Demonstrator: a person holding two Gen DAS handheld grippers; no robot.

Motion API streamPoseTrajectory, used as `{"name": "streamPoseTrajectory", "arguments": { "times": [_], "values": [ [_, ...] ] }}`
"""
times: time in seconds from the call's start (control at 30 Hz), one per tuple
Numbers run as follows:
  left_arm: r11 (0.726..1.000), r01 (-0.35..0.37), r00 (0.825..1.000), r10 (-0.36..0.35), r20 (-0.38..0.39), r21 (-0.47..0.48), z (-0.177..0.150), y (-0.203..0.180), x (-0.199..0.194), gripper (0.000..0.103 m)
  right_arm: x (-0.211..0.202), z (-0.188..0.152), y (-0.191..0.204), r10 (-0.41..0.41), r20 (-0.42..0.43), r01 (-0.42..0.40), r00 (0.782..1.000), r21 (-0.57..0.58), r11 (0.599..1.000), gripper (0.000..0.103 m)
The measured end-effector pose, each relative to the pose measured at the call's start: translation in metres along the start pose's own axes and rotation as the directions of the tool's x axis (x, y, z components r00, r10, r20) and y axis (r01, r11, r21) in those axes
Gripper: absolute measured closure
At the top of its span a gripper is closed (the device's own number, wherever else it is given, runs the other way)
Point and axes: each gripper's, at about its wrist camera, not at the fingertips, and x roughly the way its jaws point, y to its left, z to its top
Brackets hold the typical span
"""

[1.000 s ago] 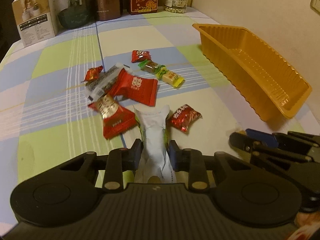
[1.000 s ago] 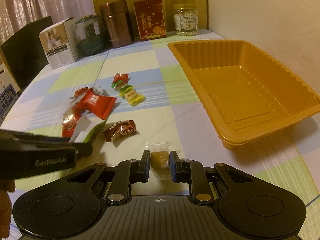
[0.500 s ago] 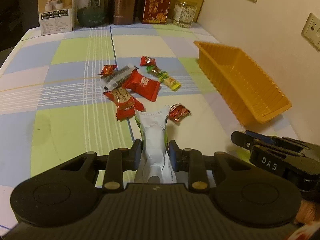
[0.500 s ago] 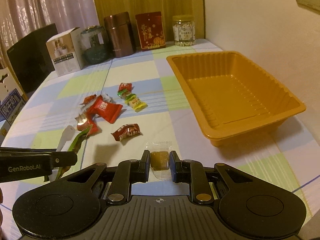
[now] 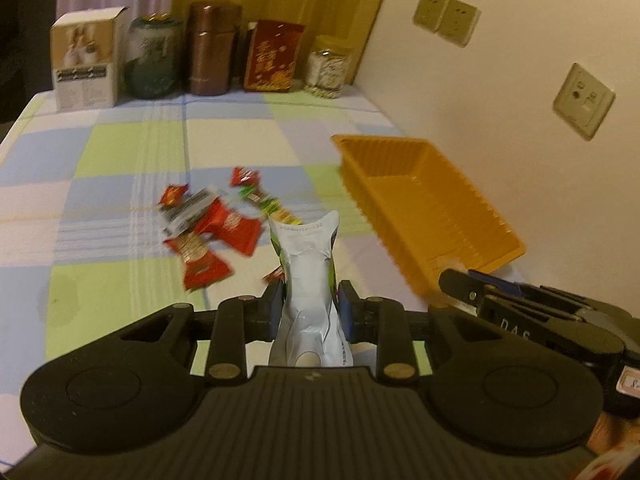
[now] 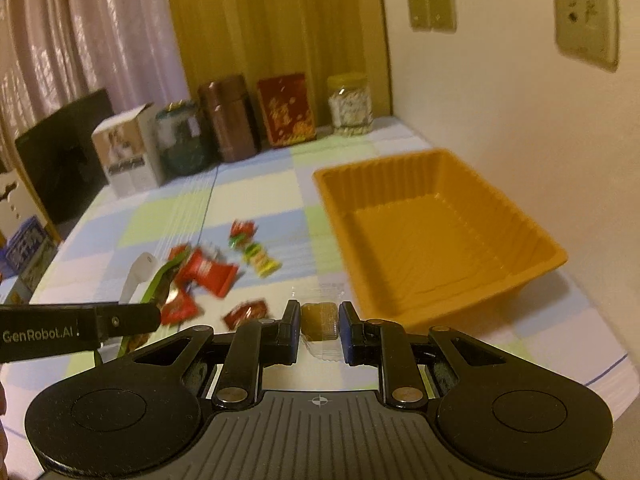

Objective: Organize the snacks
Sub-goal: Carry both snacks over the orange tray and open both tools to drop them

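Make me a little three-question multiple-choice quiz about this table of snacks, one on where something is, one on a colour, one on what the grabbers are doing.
1. Where is the tray relative to the loose snacks in the right wrist view?
A. Left of them
B. Right of them, by the wall
C. Under them

2. What colour is the tray?
A. Orange
B. Blue
C. White

3. What is the left gripper doing?
A. Hanging open with nothing in it
B. Resting in the tray
C. Clamped on a white and green packet

Answers: 1 B, the tray sits on the wall side of the pile. 2 A, its ribbed walls are orange. 3 C, the packet stands pinched between its fingers, while the right gripper clamps a small clear-wrapped brown sweet.
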Motion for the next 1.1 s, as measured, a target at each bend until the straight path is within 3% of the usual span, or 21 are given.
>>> {"name": "streamPoseTrajectory", "arguments": {
  "times": [0.53,1.0,1.1],
  "values": [
    [0.986,0.135,0.991,-0.135,-0.011,0.094,0.046,-0.092,0.056,0.077,0.007,0.050,-0.099,-0.135,0.048,0.133,0.990,0.040,0.990,0.082],
    [0.980,0.157,0.987,-0.150,-0.063,0.124,0.052,-0.128,0.114,0.077,0.028,0.057,-0.144,-0.172,0.039,0.170,0.984,0.070,0.983,0.082],
    [0.982,0.146,0.989,-0.141,-0.051,0.122,0.053,-0.128,0.121,0.071,0.029,0.057,-0.149,-0.175,0.035,0.172,0.984,0.084,0.982,0.082]
  ]
}}
